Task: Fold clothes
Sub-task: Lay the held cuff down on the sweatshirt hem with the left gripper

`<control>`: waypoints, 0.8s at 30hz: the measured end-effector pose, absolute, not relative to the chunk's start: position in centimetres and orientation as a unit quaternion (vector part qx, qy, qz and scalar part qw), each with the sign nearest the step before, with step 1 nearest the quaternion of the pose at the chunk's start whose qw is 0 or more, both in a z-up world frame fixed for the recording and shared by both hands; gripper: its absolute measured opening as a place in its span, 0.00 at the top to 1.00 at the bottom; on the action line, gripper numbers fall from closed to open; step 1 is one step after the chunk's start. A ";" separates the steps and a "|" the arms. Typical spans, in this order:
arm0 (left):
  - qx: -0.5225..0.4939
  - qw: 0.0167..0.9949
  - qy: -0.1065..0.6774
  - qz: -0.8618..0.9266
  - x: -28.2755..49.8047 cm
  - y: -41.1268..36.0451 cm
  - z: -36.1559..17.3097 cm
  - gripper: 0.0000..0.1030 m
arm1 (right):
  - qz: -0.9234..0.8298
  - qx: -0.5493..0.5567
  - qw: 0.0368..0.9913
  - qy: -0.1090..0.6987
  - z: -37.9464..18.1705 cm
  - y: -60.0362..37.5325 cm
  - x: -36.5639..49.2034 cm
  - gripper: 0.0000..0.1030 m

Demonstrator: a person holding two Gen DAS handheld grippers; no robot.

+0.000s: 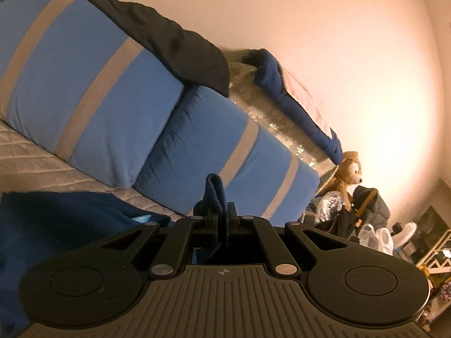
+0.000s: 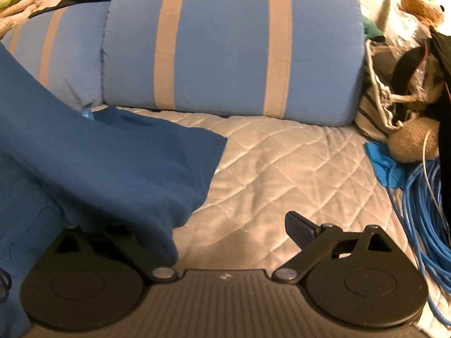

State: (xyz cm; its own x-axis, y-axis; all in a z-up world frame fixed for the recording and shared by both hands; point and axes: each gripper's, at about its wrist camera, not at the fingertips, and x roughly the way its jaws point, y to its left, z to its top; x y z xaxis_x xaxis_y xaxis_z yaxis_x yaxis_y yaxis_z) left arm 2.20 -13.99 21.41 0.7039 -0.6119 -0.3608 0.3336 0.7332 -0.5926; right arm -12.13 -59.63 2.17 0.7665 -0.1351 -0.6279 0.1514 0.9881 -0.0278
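A dark blue garment (image 1: 56, 219) lies on the quilted bed cover at the lower left of the left wrist view. My left gripper (image 1: 222, 211) is shut on a ribbed fold of it (image 1: 214, 188), which sticks up between the fingers. In the right wrist view the same blue garment (image 2: 112, 155) drapes from the upper left down over the left side of my right gripper (image 2: 222, 231). That gripper is open; its right finger (image 2: 298, 224) hovers over bare quilt, while the cloth hides its left finger.
Two blue pillows with grey stripes (image 2: 225, 56) lean behind the quilted cover (image 2: 282, 169). A black garment (image 1: 169, 42) lies on top of them. At the right are a teddy bear (image 1: 346, 171), bags and a coil of blue cable (image 2: 420, 225).
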 end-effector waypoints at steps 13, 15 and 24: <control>-0.195 0.904 0.317 -0.211 1.4 -9.2 18.2 0.96 | -0.010 -0.024 0.936 0.350 1.7 -57.4 -12.1 0.57; -0.187 0.902 0.327 -0.208 1.3 -8.4 17.2 0.96 | -0.001 -0.037 0.936 0.351 1.7 -56.9 -12.2 0.69; -0.151 0.895 0.378 -0.183 0.7 -5.3 12.2 0.95 | 0.006 -0.158 0.930 0.332 2.4 -53.6 -12.7 0.82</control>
